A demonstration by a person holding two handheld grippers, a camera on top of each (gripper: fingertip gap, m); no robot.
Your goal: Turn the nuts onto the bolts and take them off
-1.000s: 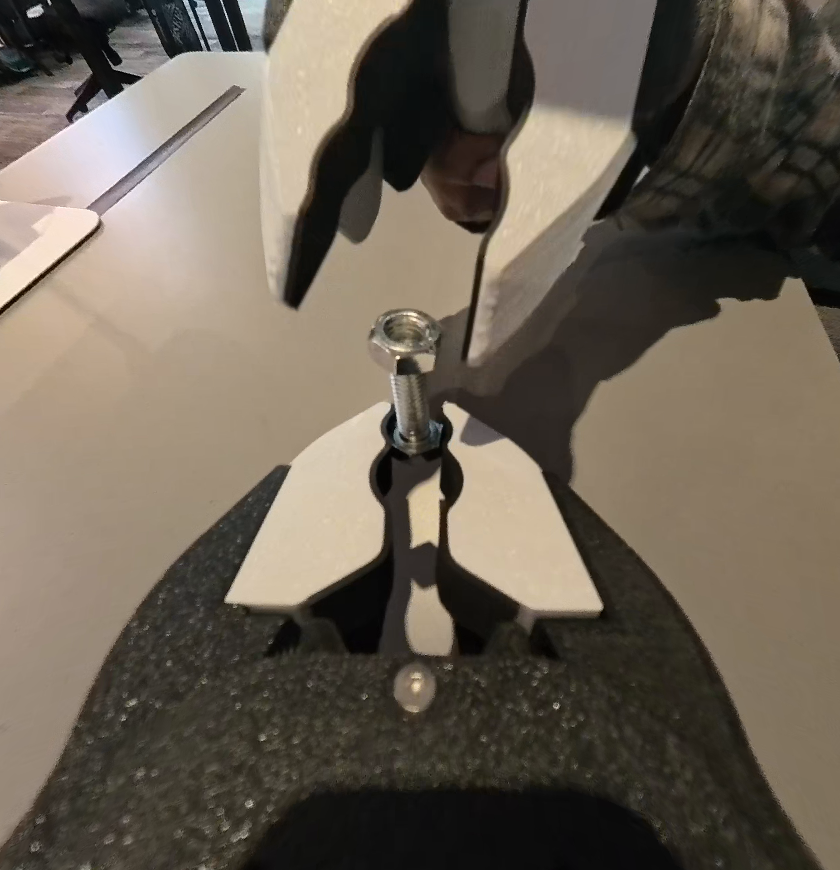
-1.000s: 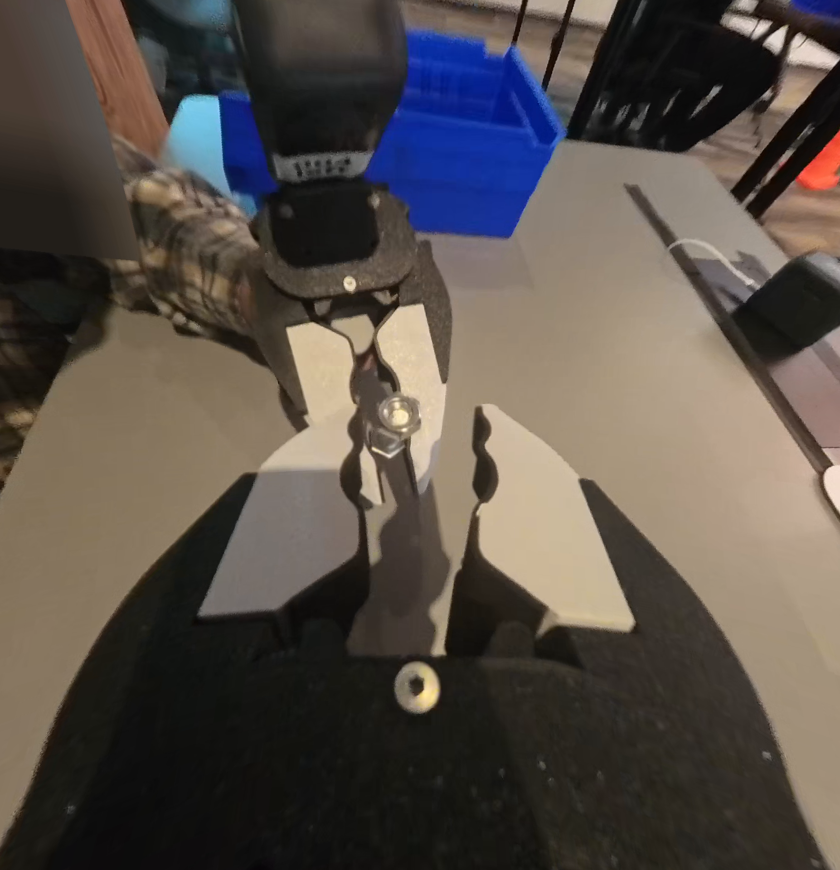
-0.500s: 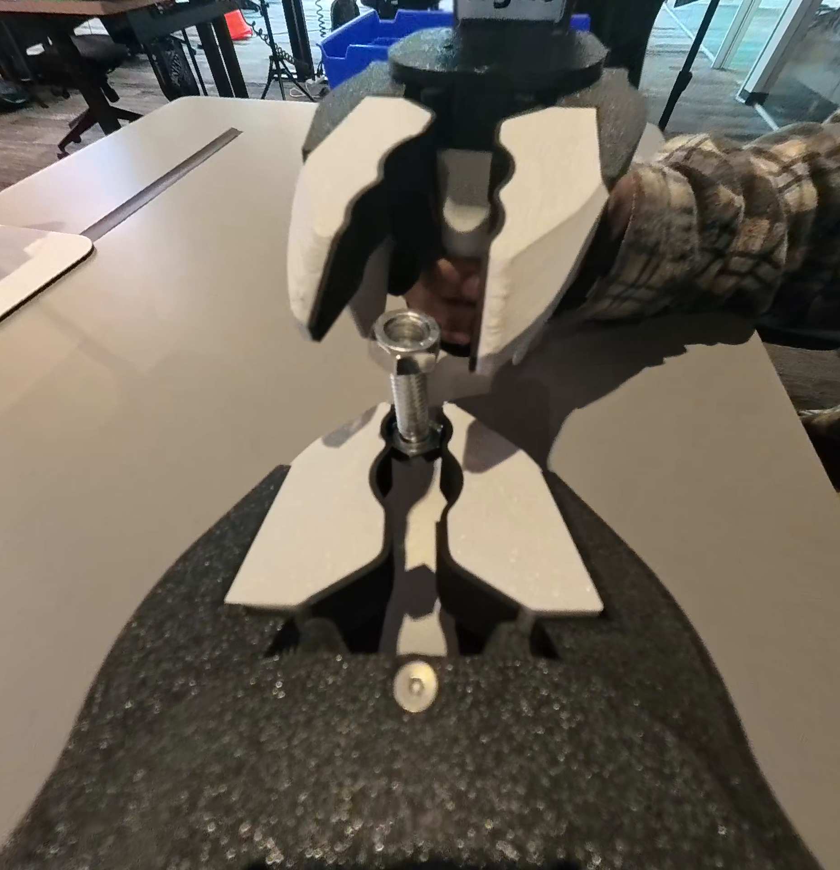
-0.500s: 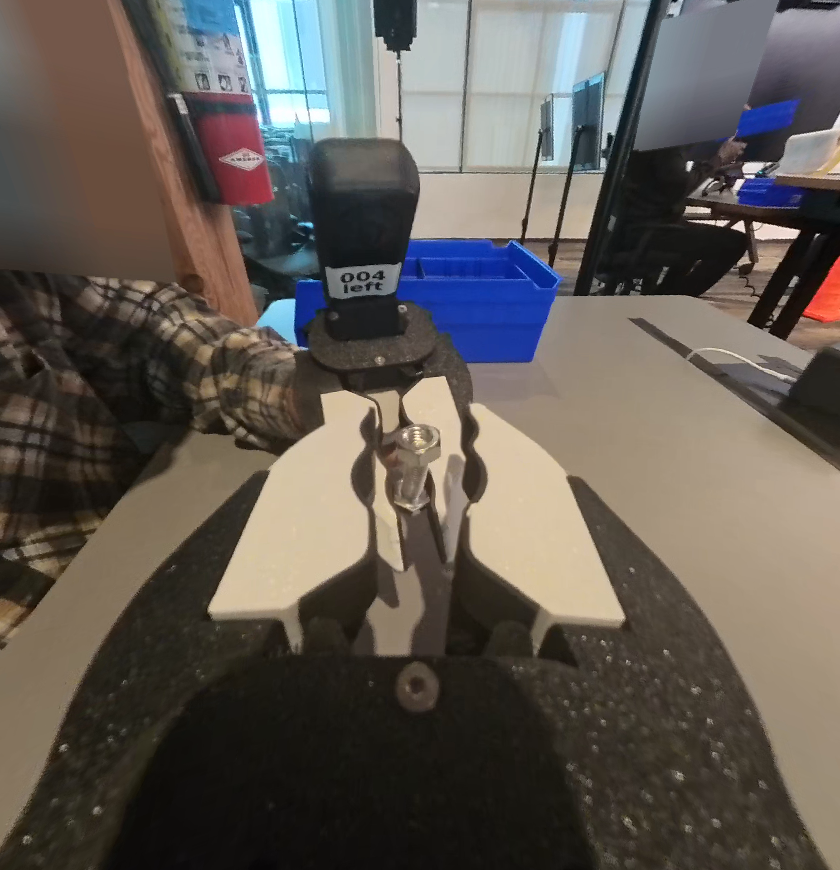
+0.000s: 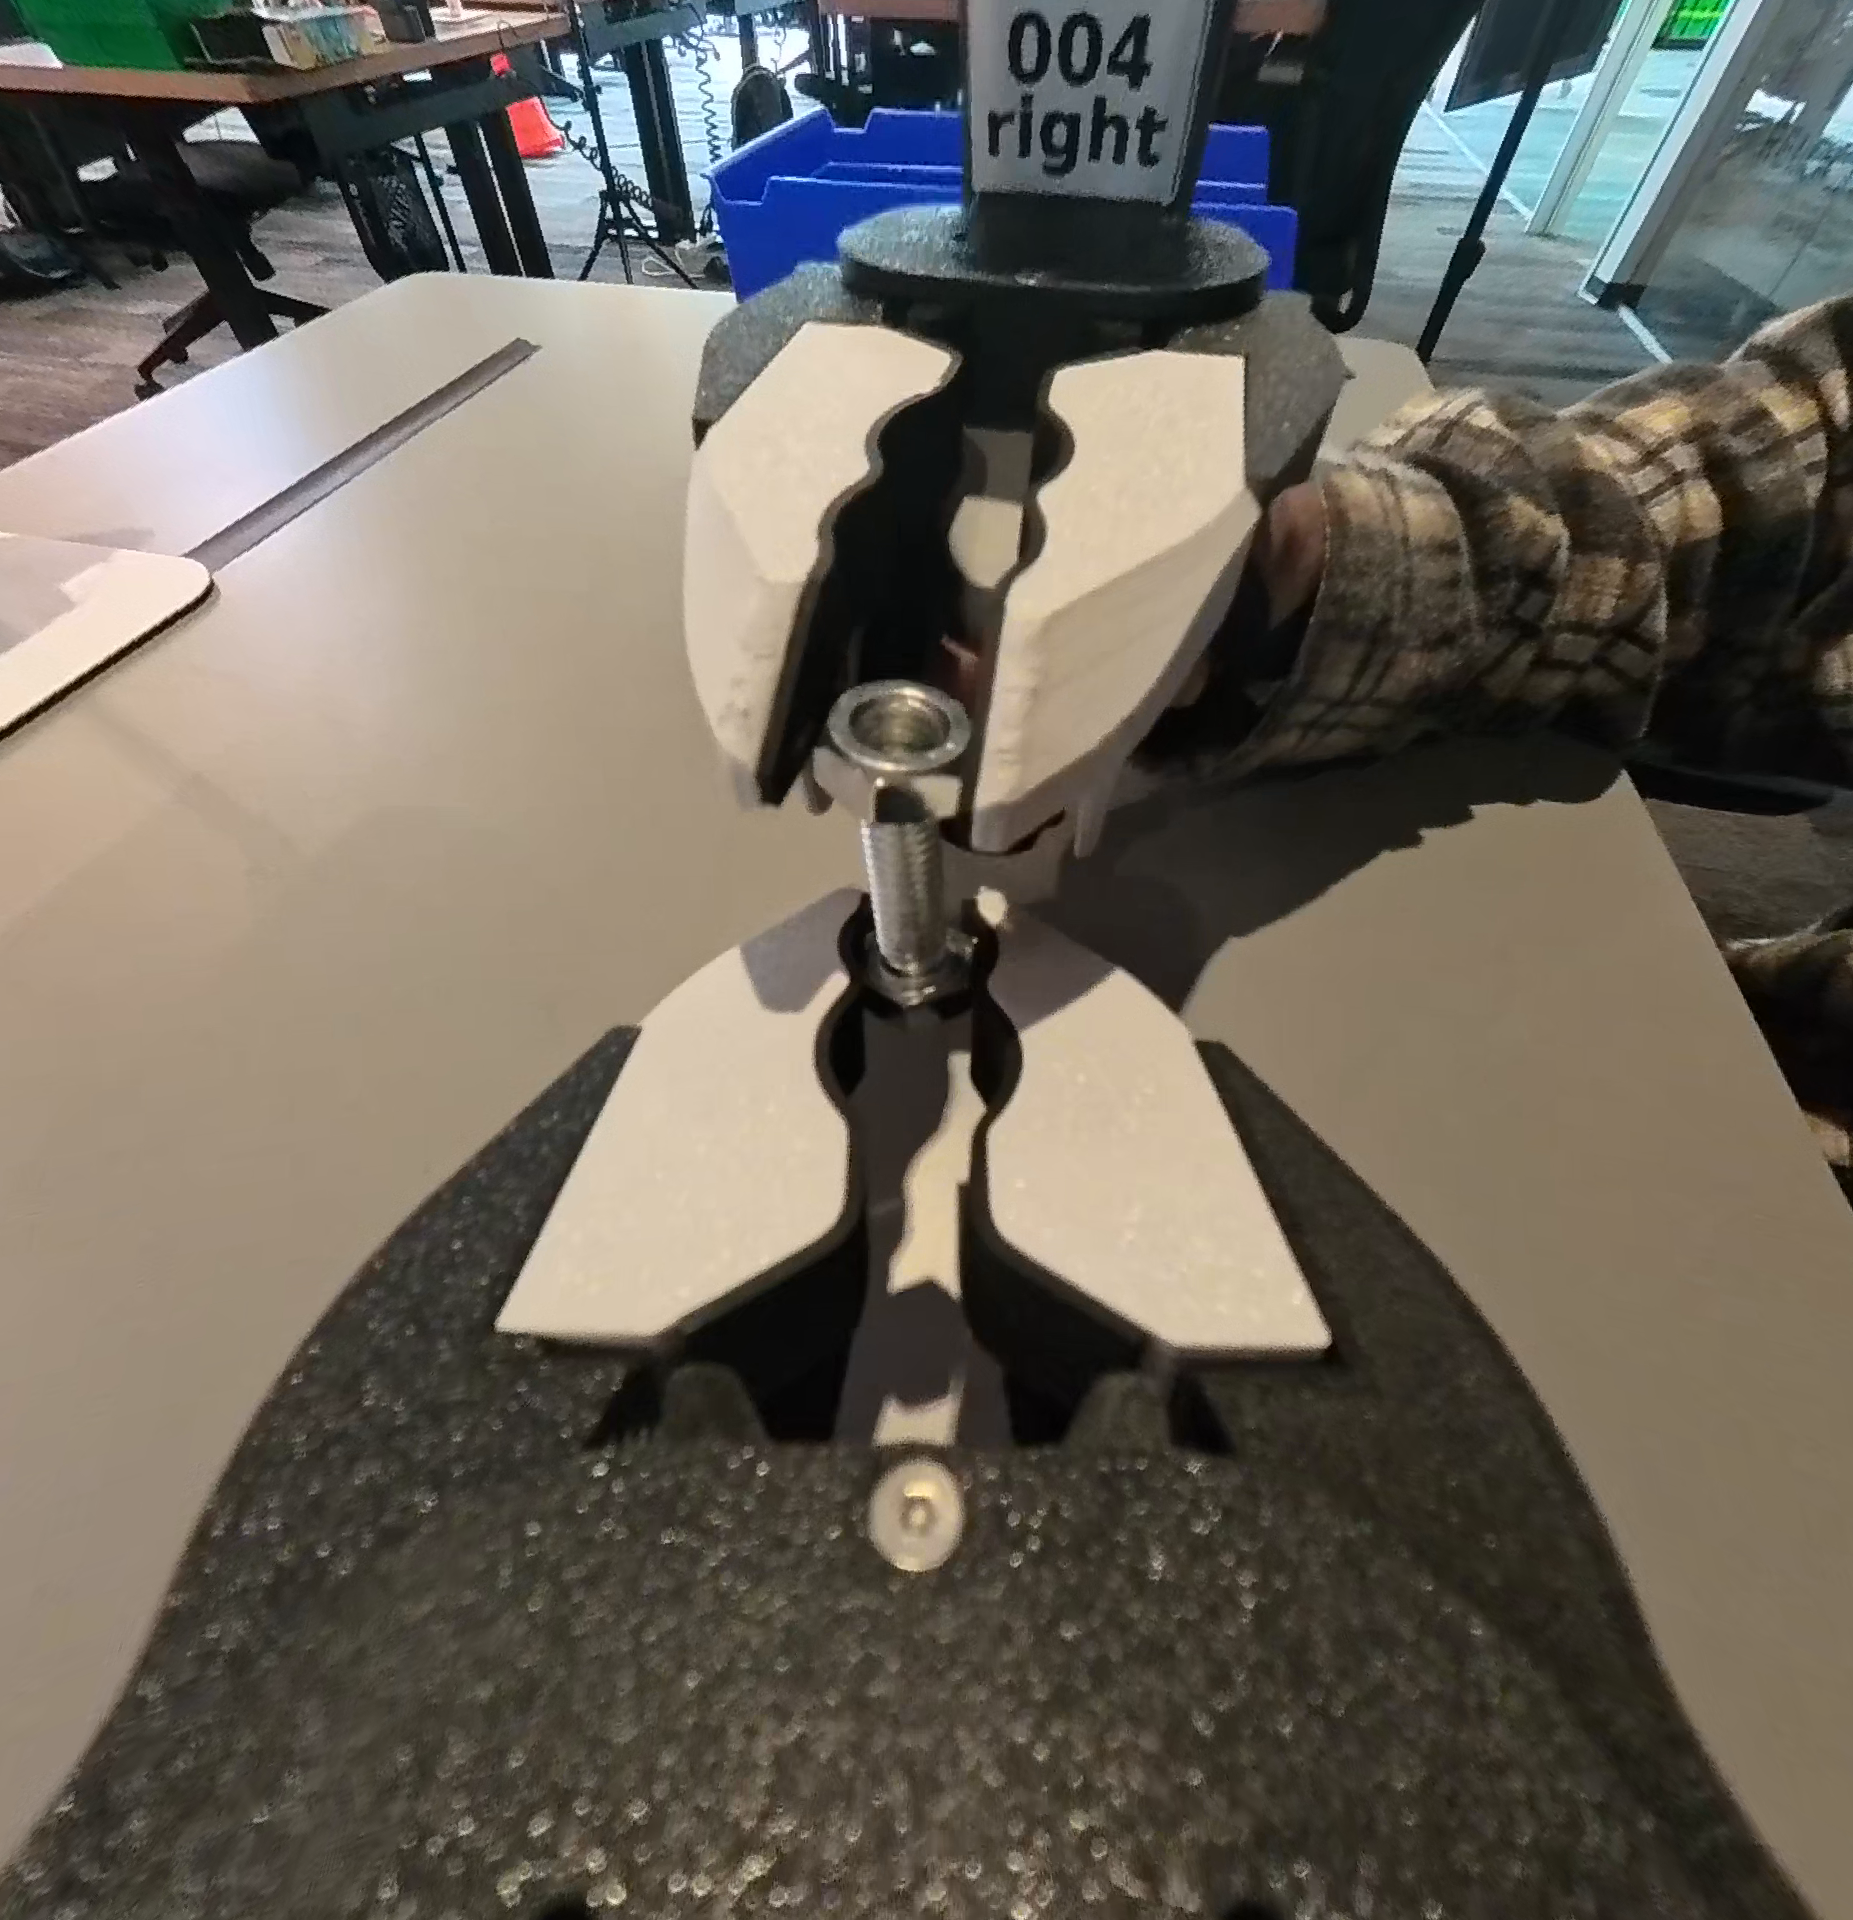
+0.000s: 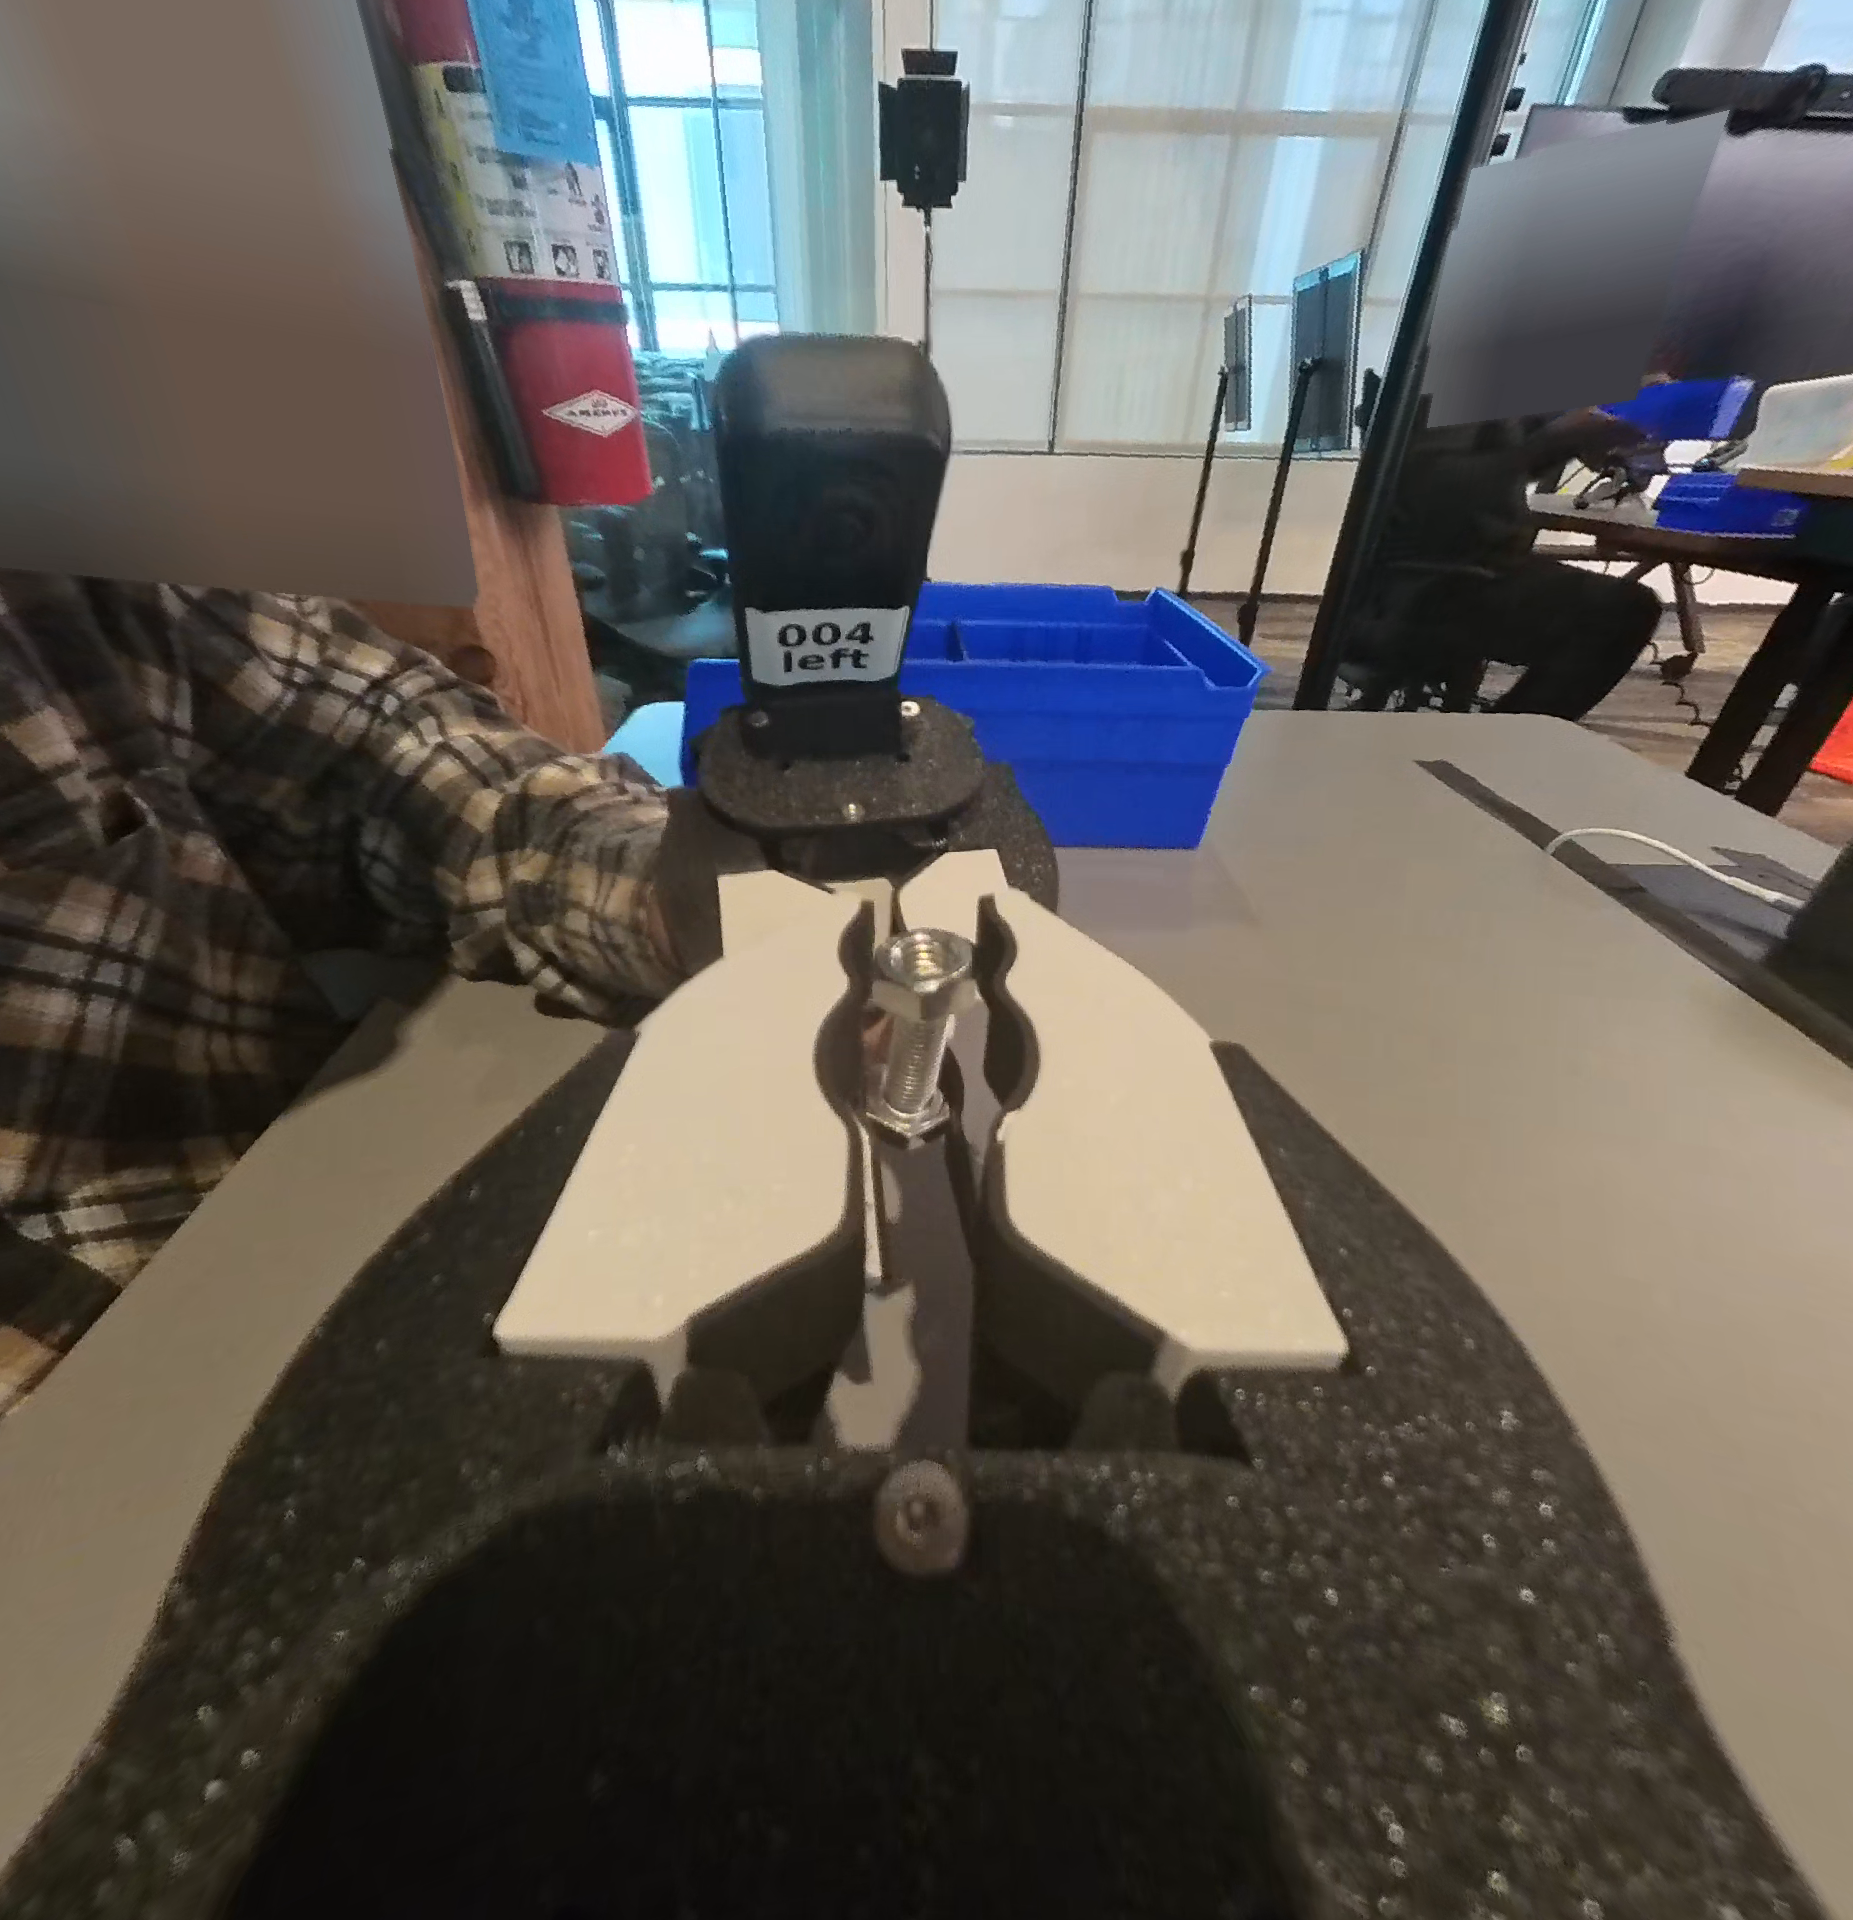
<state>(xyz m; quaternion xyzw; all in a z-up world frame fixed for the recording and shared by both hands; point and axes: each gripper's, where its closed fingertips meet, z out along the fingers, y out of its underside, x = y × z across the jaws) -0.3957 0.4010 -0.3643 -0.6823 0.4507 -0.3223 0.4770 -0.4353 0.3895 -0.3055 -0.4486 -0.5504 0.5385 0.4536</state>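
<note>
Bolt is standing upright over the grey table, with its lower end pinched between the tips of the left gripper, so that one's closed tight on the bolt. Up top sits the nut, threaded on at the very end. The right gripper comes in from the opposite side with its fingers narrowed around the nut; the far finger is against the nut's side, but I can't tell if the other one is actually touching. From the right wrist view the bolt lines up between the right gripper fingers.

Table is plain matte grey with a dark slot running along it and a white board lying off to one side. A blue bin sits at the table's far edge. Room looks like a workshop/office: big windows, a red fire extinguisher on a wooden post, tripods, other desks. Plaid sleeves on the person holding both grippers.
</note>
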